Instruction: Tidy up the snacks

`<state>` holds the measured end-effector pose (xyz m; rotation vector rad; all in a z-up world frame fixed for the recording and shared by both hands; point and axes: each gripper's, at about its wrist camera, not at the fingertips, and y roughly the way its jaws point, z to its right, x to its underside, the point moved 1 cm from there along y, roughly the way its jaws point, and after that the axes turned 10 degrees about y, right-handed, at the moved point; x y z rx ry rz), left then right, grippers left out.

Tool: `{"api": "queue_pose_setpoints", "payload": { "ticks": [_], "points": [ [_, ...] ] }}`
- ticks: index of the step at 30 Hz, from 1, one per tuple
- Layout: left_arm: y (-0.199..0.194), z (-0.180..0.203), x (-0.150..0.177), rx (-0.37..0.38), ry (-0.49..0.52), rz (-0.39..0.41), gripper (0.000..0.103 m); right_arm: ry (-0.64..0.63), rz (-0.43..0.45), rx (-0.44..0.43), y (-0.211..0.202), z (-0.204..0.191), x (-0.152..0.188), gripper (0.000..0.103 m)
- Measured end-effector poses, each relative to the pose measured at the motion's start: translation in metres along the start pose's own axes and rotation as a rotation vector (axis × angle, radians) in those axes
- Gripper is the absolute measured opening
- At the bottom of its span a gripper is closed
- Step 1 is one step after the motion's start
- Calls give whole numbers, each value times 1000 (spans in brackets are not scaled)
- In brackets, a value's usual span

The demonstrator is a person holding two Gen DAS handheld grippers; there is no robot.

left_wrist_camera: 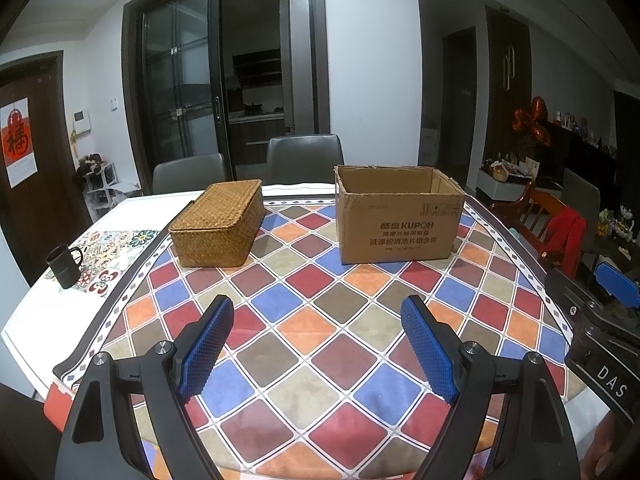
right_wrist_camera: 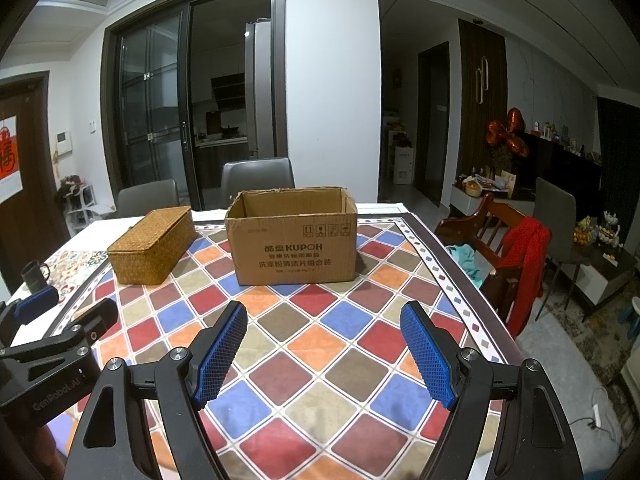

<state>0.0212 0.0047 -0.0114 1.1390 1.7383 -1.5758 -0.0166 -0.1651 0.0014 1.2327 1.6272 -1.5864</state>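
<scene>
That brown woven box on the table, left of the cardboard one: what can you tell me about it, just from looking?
The woven box is a long, low rectangle with rounded corners, plaited from what looks like golden-brown straw or seagrass. A flat lid of the same weave sits on top, closed, so its contents are hidden. It rests flat on the checkered tablecloth, turned at an angle, its far end toward the chairs. It stands apart from the open cardboard box to its right. Nothing else touches it; neither claw is near it.

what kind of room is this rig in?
Most likely a home dining area. A dining table with a checkered cloth has chairs around it, a sliding glass door behind opens onto a kitchen, and a wicker box and a cardboard box sit on the table.
</scene>
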Motion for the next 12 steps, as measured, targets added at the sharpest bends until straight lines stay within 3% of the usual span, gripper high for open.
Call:
{"api": "queue_pose_setpoints", "payload": {
  "ticks": [12],
  "points": [
    [0, 0, 1, -2, 1, -1, 93, 1, -1, -1, 0, 0, 1, 80]
  ]
}}
